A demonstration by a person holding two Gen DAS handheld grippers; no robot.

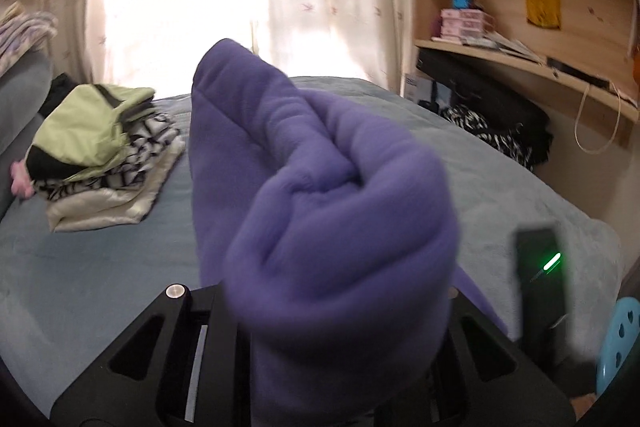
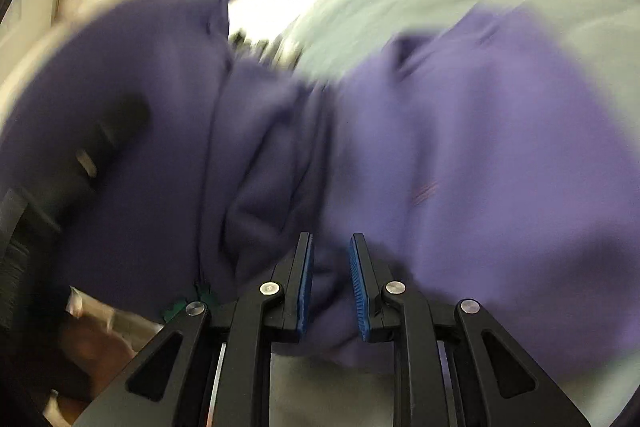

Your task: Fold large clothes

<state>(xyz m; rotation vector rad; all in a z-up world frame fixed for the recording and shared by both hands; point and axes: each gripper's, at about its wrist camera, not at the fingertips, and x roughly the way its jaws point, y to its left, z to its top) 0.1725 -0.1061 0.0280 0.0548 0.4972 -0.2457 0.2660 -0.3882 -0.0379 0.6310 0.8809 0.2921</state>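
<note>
My right tongs [image 2: 330, 283] pinched a thick wad of the purple garment [image 2: 460, 147] filling mid-frame; fabric hid my left tongs [image 1: 336, 307], so their state I couldn't tell. Bunched above the bed [image 1: 100, 267], it could, I judged, slip out or fold crooked.

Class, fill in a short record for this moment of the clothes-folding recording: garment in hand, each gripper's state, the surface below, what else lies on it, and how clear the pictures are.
garment: purple fleece garment, bunched and lifted
left gripper: fingers hidden under the fabric; grip cannot be confirmed
right gripper: blue-padded fingers closed on a fold of the garment
surface: grey-blue bed cover
also on bed: stack of folded clothes, green piece on top
image quality: right wrist view motion-blurred
</note>
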